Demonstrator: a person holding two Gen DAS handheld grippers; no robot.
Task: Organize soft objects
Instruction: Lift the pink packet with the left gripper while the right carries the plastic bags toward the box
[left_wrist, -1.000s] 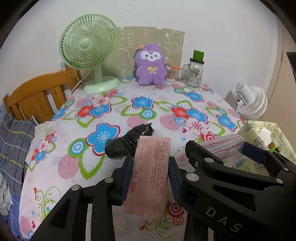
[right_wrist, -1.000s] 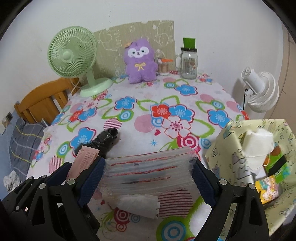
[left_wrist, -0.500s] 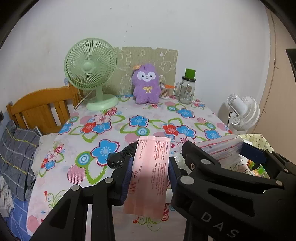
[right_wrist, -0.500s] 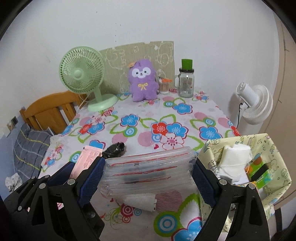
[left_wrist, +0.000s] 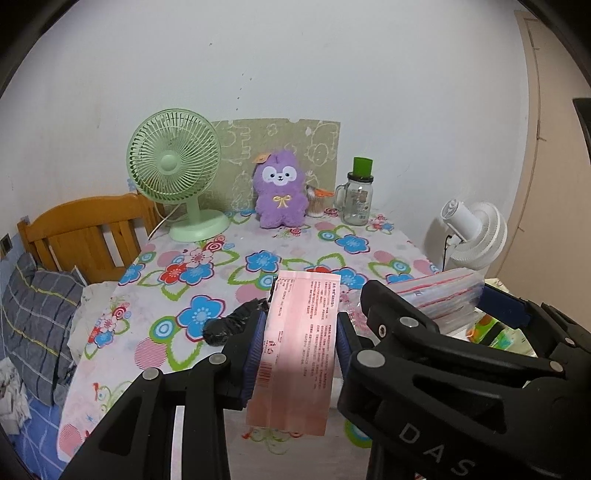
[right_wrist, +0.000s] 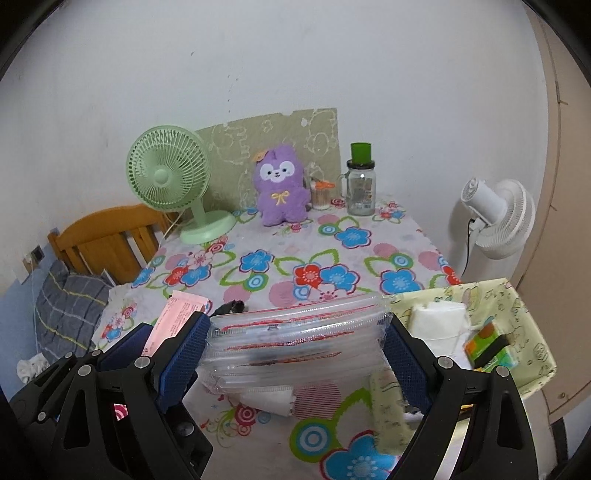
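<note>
My left gripper (left_wrist: 300, 341) is shut on a flat pink packet (left_wrist: 299, 350) with red print, held above the near part of the flowered table (left_wrist: 295, 254). My right gripper (right_wrist: 295, 345) is shut on a wide stack of clear zip bags (right_wrist: 295, 343) with red seal lines. The pink packet (right_wrist: 173, 321) also shows at the left of the right wrist view. A crumpled black bag (left_wrist: 229, 325) lies on the cloth behind the left fingers. A white roll (right_wrist: 269, 400) lies on the table under the clear stack.
A yellow-green fabric bin (right_wrist: 517, 314) at the table's right holds a white wad (right_wrist: 439, 325) and a green pack. At the back stand a green fan (left_wrist: 177, 177), a purple plush (left_wrist: 280, 192) and a glass jar (left_wrist: 356, 199). A white fan (right_wrist: 495, 218) is right, a wooden bedhead (left_wrist: 85, 236) left.
Both grippers have risen and drawn back from the table, each keeping its load. The table now looks farther away and more of the wall shows.
</note>
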